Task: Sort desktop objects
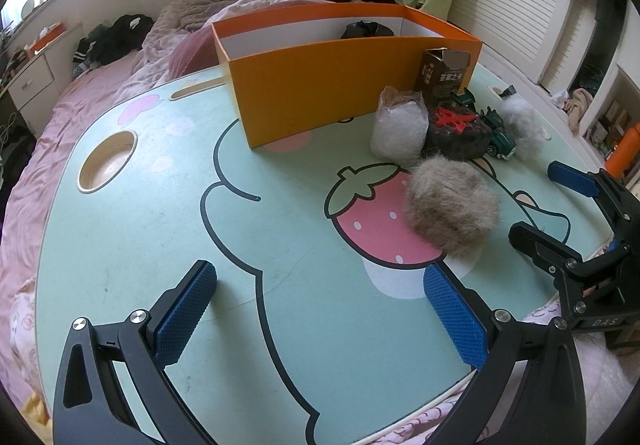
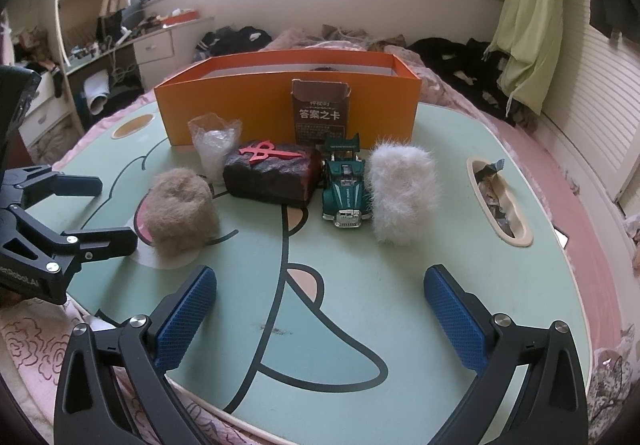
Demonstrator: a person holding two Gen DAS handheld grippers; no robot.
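An orange box [image 2: 280,101] [image 1: 312,93] stands at the back of the green lap table [image 2: 360,305]; something dark lies inside it. In front of it stand a brown card box [image 2: 320,113], a clear plastic bag [image 2: 214,149], a dark block with a red emblem [image 2: 272,175], a green toy car [image 2: 344,189], a white fur ball [image 2: 402,197] and a brown fur ball [image 2: 182,213] [image 1: 452,201]. My left gripper [image 1: 320,309] is open and empty, left of the brown fur ball. My right gripper [image 2: 320,309] is open and empty, short of the row.
The table lies on a bed with pink bedding [image 1: 60,133]. It has a round cup hole [image 1: 108,161] at the left and a slot with dark scraps [image 2: 496,201] at the right. Clothes [image 2: 460,53] lie behind the box.
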